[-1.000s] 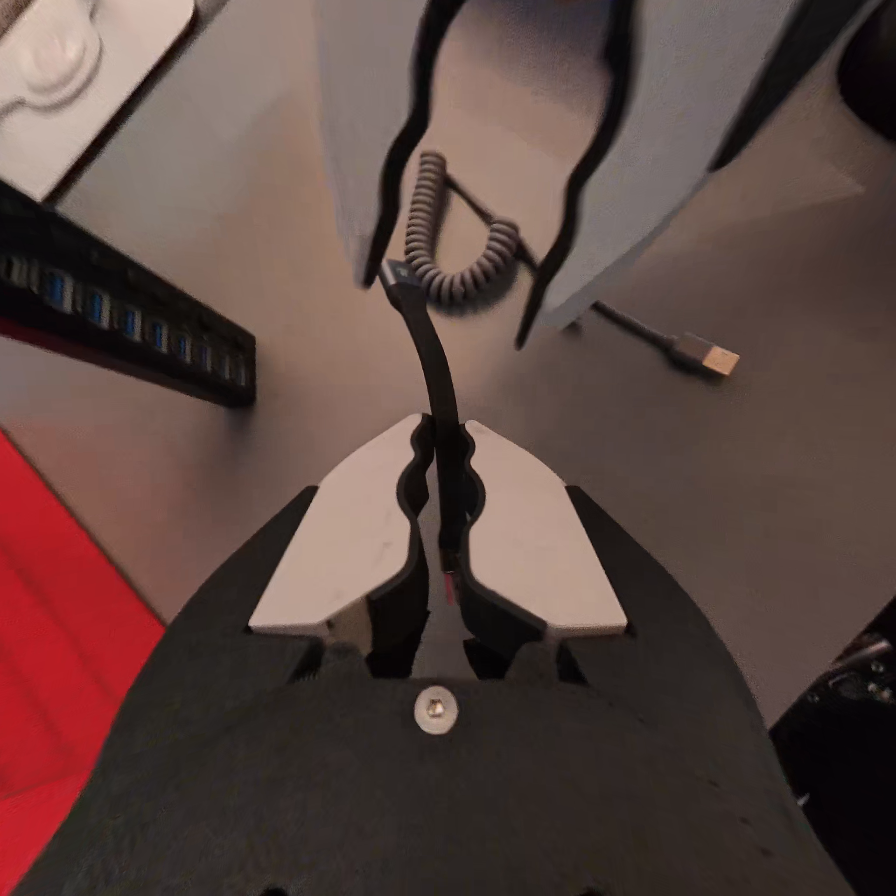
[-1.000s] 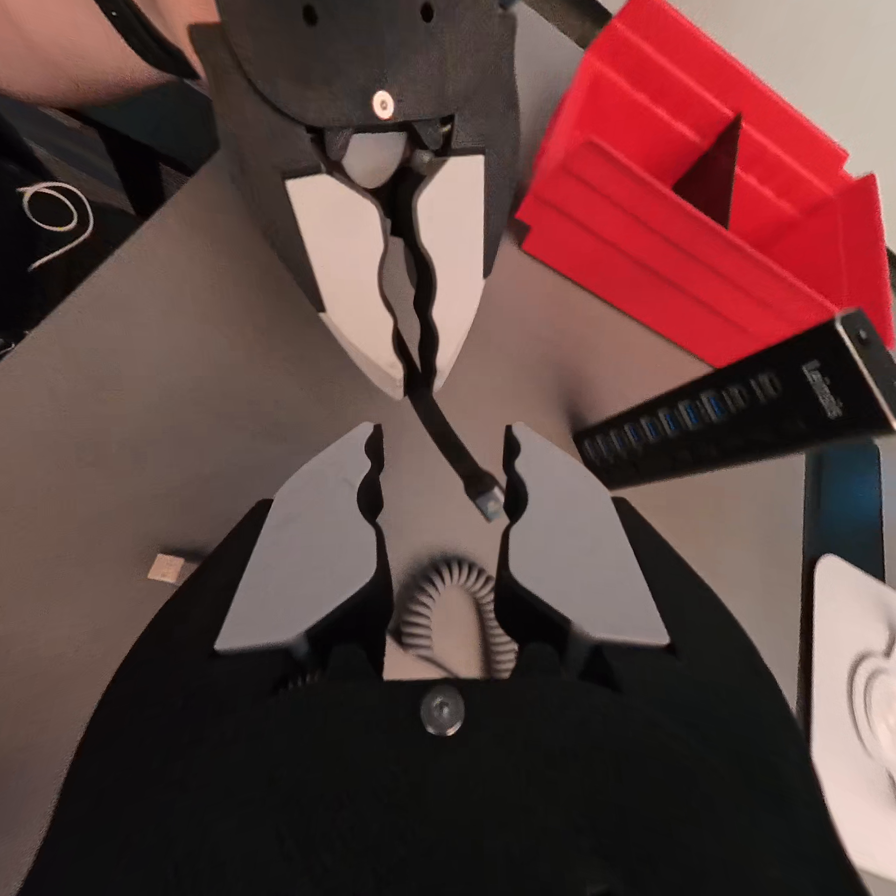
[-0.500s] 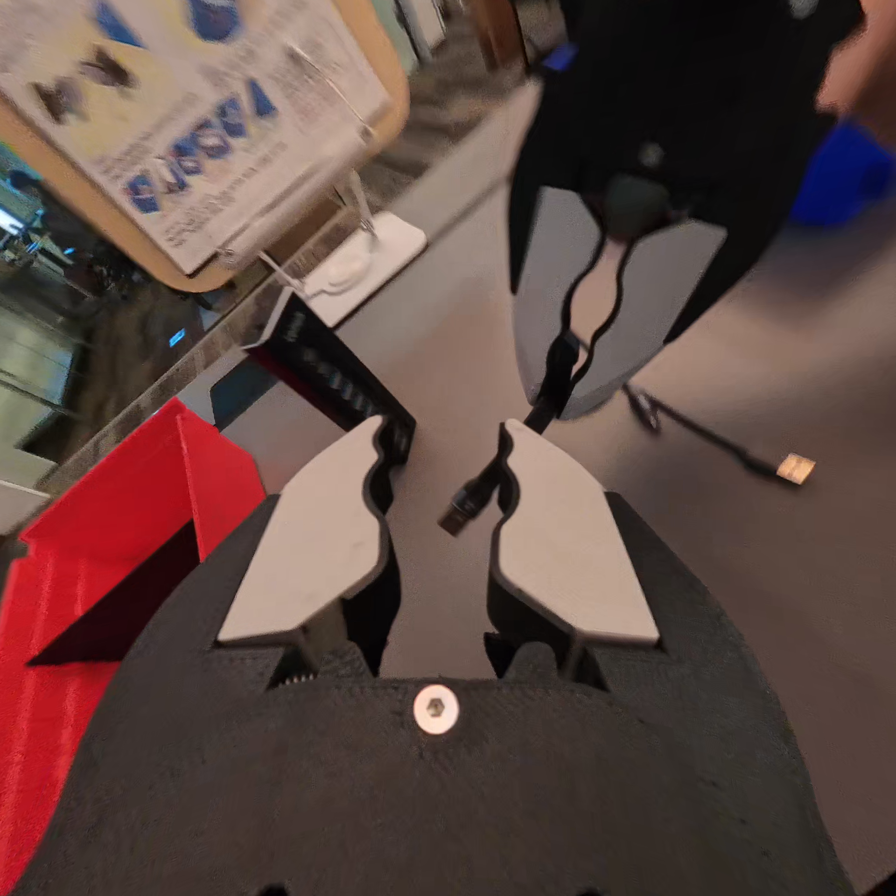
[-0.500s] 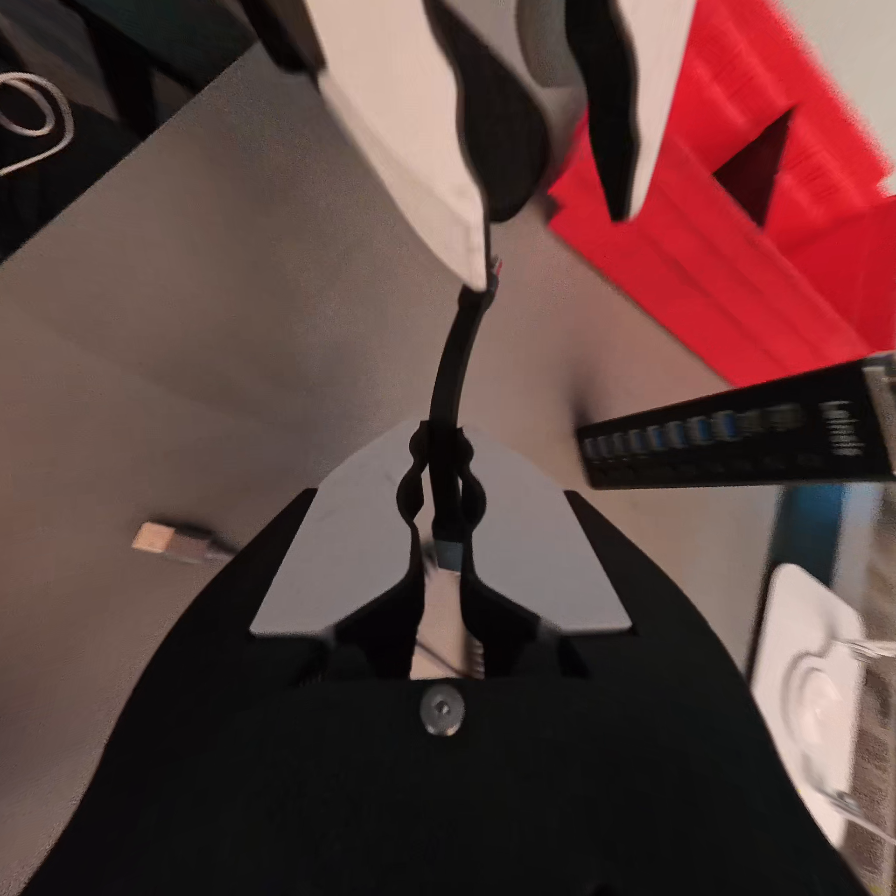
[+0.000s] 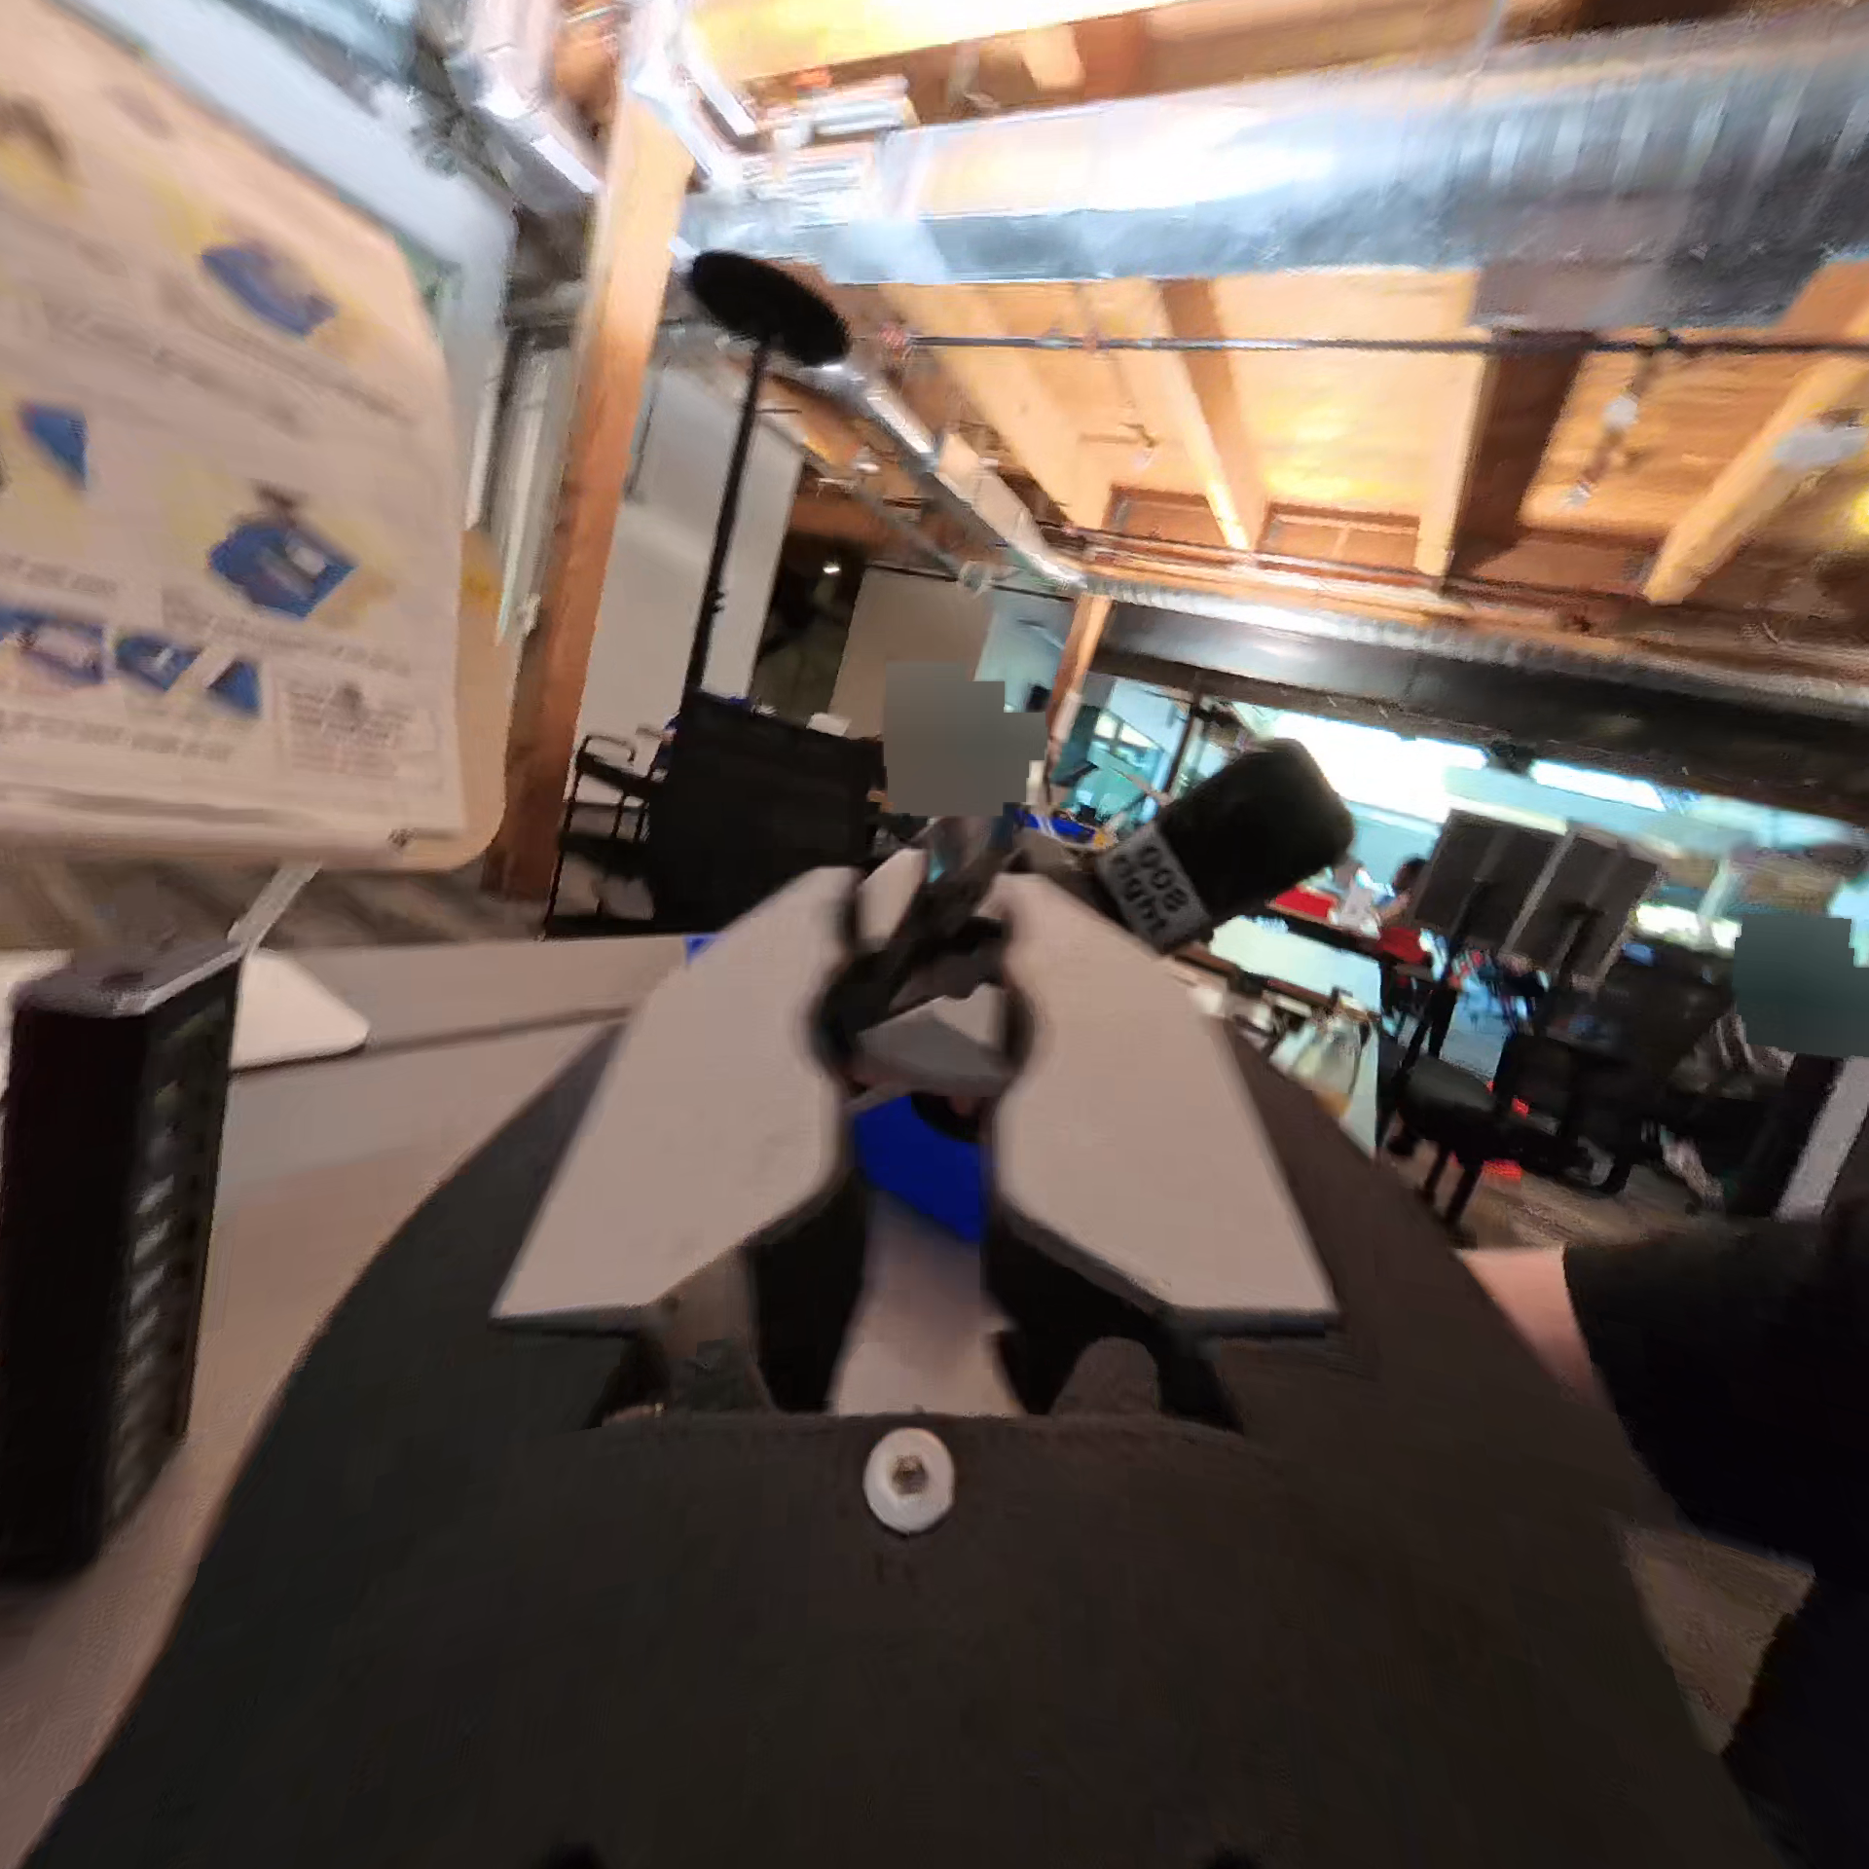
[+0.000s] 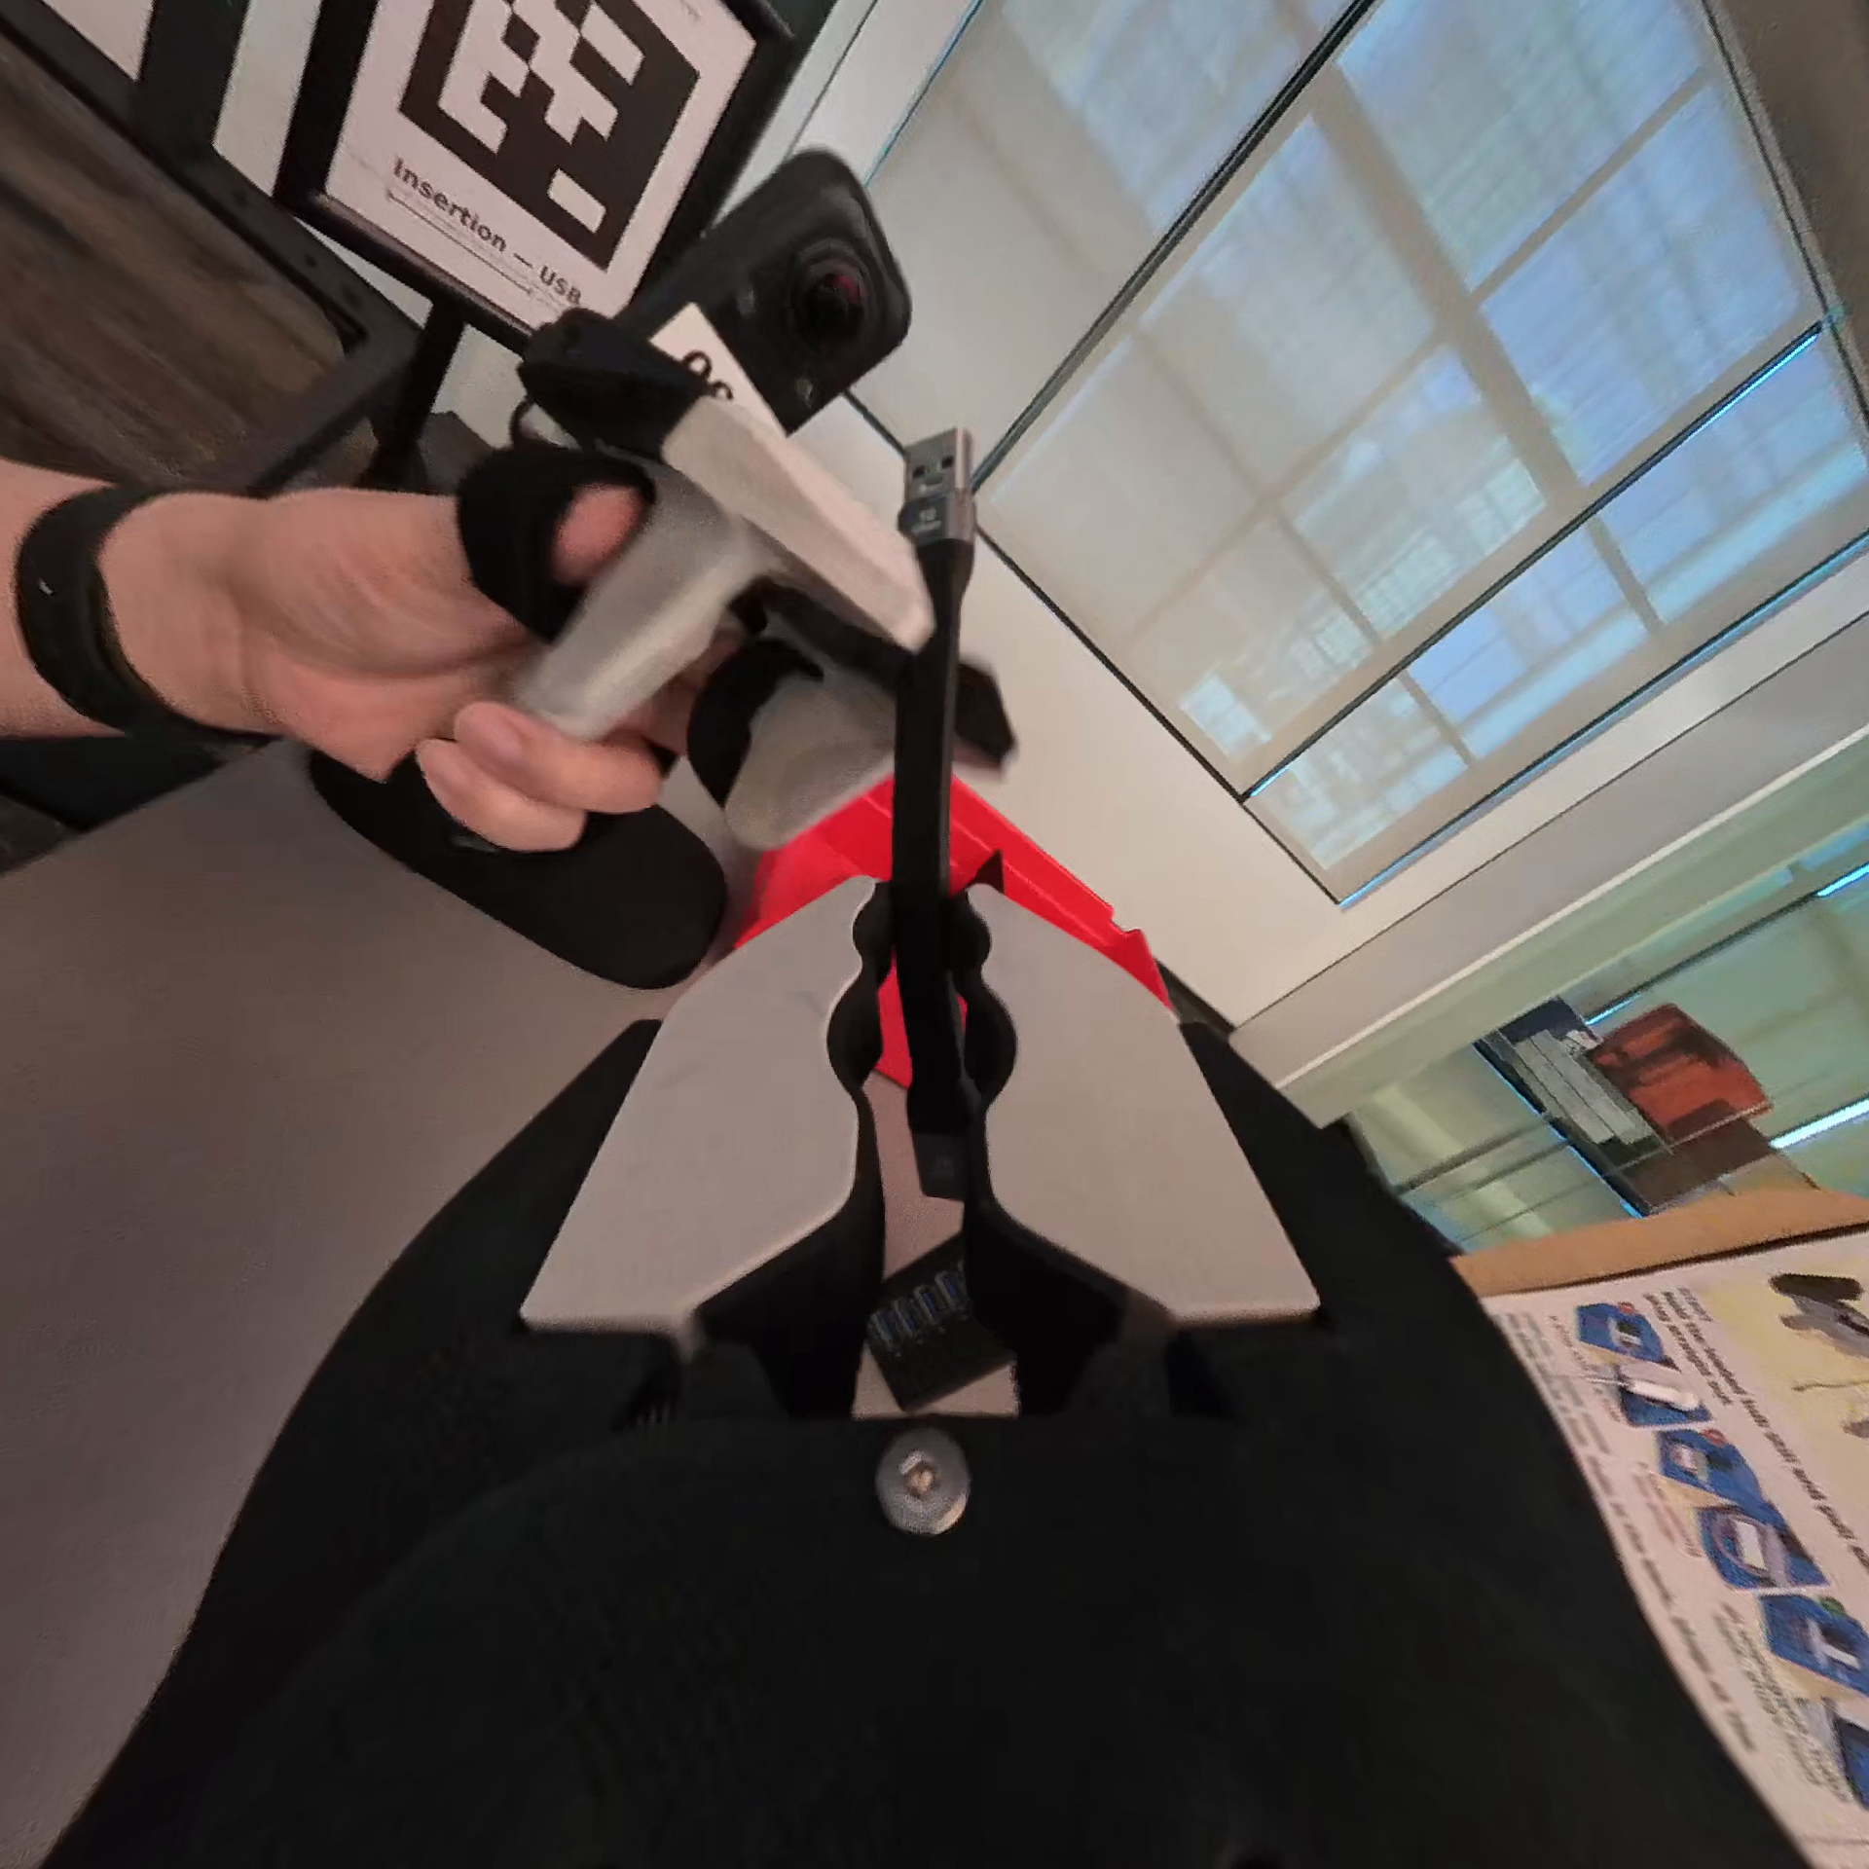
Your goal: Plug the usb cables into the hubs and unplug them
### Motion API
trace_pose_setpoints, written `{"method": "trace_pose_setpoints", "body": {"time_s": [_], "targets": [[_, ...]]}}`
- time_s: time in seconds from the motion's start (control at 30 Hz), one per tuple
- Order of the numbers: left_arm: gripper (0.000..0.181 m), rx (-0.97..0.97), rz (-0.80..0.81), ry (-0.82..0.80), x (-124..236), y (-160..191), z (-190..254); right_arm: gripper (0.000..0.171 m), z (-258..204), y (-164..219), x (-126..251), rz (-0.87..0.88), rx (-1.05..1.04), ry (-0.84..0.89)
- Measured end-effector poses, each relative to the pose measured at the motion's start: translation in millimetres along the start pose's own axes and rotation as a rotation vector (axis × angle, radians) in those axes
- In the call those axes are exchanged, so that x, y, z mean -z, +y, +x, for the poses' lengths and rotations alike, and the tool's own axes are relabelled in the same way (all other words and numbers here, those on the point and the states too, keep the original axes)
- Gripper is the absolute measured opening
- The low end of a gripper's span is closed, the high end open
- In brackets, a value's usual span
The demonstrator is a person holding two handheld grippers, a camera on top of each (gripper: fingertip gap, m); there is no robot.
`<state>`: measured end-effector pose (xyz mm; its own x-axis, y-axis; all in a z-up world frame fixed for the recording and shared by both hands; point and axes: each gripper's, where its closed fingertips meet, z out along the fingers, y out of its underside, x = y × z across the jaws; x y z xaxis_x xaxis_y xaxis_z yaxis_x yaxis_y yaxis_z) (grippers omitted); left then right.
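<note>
my right gripper (image 6: 920, 915) pinches the short black usb cable (image 6: 925, 789) mid-length, plug (image 6: 936, 475) up, while my left gripper (image 5: 925, 910) looks empty; it's light, bendy, so grip nearer the plug.

The left tongs (image 5: 925, 941) fill the lower view, their grey fingers (image 5: 708, 1102) parted, tips apart. Just past the tips sits the other tongs (image 5: 936, 910), blurred, with a black camera (image 5: 1249, 829) above it; whether anything is gripped there cannot be told. A blue object (image 5: 925, 1163) shows in the gap between the fingers. At the left edge a black hub (image 5: 101, 1244) stands upright on the grey bench (image 5: 334, 1123). Behind it a printed sheet (image 5: 212, 455) leans on a white stand (image 5: 293, 1011).
</note>
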<state>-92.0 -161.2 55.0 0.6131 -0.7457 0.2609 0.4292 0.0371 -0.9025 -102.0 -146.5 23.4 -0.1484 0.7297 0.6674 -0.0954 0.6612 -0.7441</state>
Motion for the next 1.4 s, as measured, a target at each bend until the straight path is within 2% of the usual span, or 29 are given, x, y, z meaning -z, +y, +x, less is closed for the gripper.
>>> {"method": "trace_pose_setpoints", "body": {"time_s": [0.07, 0.13, 0.2, 0.3, 0.37, 0.47, 0.57, 0.67, 0.8, 0.87, 0.93, 1.07, 1.13, 1.17, 1.3, 1.4], "targets": [[0.012, -0.111, -0.084, 0.011, -8.0, 7.8, -0.6, 0.013, -2.0, 5.9, 0.4, -0.004, -0.027, -0.023], [0.002, -0.2, -0.177, 0.009, -15.3, 14.5, -2.9, 0.027, 2.8, 14.2, 7.0, -0.017, -0.078, -0.039], [0.003, -0.274, -0.24, 0.032, -20.8, 16.9, -0.4, 0.031, 8.0, 12.0, 18.1, 0.015, -0.159, -0.074], [0.003, -0.341, -0.37, 0.026, -25.9, 24.1, -3.8, 0.032, 14.9, -9.4, 29.5, 0.087, -0.225, -0.098], [0.003, -0.393, -0.418, 0.008, -28.5, 28.9, -7.2, 0.032, 4.6, -33.0, 37.5, 0.146, -0.257, -0.202], [0.003, -0.332, -0.402, -0.051, -32.0, 25.5, -13.7, 0.033, 13.9, -23.7, 39.9, -0.006, -0.152, -0.111], [0.003, -0.158, -0.261, -0.125, -35.4, 4.7, -24.1, 0.042, 24.7, -10.1, 35.5, -0.143, 0.053, 0.037], [0.003, 0.006, -0.171, -0.088, -39.2, -6.7, -20.4, 0.043, 31.0, -8.1, 23.7, -0.186, 0.195, 0.159], [0.003, 0.081, -0.141, -0.027, -44.2, -5.3, -9.9, 0.032, 40.5, -4.3, 20.7, -0.232, 0.241, 0.252], [0.003, 0.123, -0.118, -0.007, -45.2, -5.6, -8.4, 0.027, 42.0, -2.7, 21.7, -0.25, 0.255, 0.263], [0.003, 0.161, -0.097, -0.002, -45.2, -6.6, -9.8, 0.013, 40.2, -2.6, 22.4, -0.262, 0.3, 0.265], [0.006, 0.2, -0.113, 0.016, -43.8, -4.4, -9.3, 0.012, 43.2, -2.1, 26.8, -0.325, 0.395, 0.291], [0.024, 0.179, -0.12, -0.003, -38.9, -5.3, -10.6, 0.012, 46.7, -2.9, 32.3, -0.339, 0.378, 0.29], [0.026, 0.162, -0.117, -0.017, -34.9, -6.9, -12.0, 0.012, 48.1, -4.8, 35.6, -0.333, 0.37, 0.289], [0.026, 0.118, -0.101, -0.045, -20.6, -15.8, -17.9, 0.012, 48.4, -10.9, 44.1, -0.317, 0.369, 0.264], [0.026, 0.138, -0.114, 0.031, -19.9, -18.9, -7.9, 0.012, 44.3, -10.2, 45.0, -0.324, 0.369, 0.229]]}}
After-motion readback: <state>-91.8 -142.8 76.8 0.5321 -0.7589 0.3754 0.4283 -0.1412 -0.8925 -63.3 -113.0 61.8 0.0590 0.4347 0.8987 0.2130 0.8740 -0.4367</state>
